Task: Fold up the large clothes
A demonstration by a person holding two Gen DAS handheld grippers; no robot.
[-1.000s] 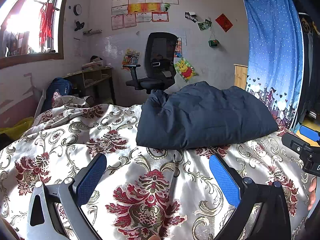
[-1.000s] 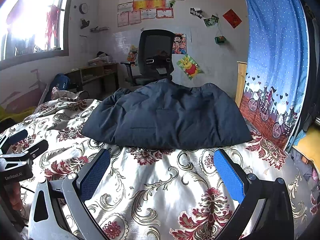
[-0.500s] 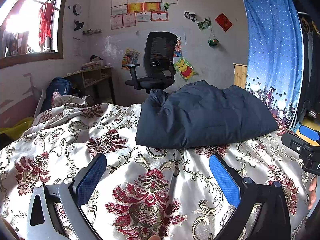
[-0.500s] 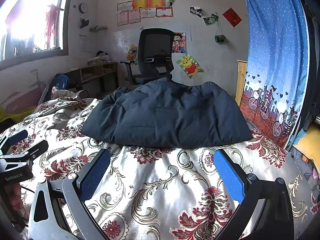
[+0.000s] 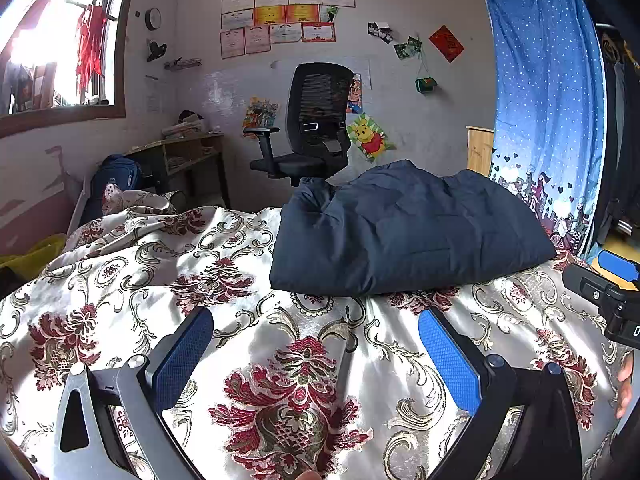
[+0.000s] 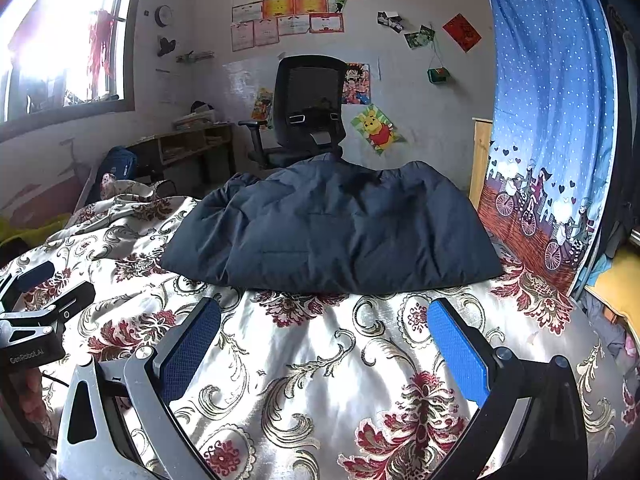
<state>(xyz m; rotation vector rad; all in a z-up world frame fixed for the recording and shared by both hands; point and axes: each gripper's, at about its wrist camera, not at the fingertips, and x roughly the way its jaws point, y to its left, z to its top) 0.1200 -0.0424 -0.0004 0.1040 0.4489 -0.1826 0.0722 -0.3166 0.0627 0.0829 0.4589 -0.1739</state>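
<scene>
A dark navy padded jacket (image 5: 404,232) lies folded in a puffy bundle on the floral bedspread (image 5: 224,280), far side of the bed; it also shows in the right wrist view (image 6: 332,232). My left gripper (image 5: 316,344) is open and empty, hovering above the bedspread short of the jacket's near edge. My right gripper (image 6: 324,336) is open and empty, also short of the jacket's near hem. The right gripper shows at the right edge of the left wrist view (image 5: 612,292); the left gripper shows at the left edge of the right wrist view (image 6: 36,312).
A black office chair (image 5: 312,132) stands beyond the bed by the wall. A low wooden desk (image 5: 180,160) and a blue backpack (image 5: 116,176) are at the left. A blue curtain (image 5: 548,120) hangs along the bed's right side.
Almost nothing differs. Both grippers stay open in nearly the same place; the jacket has not moved.
</scene>
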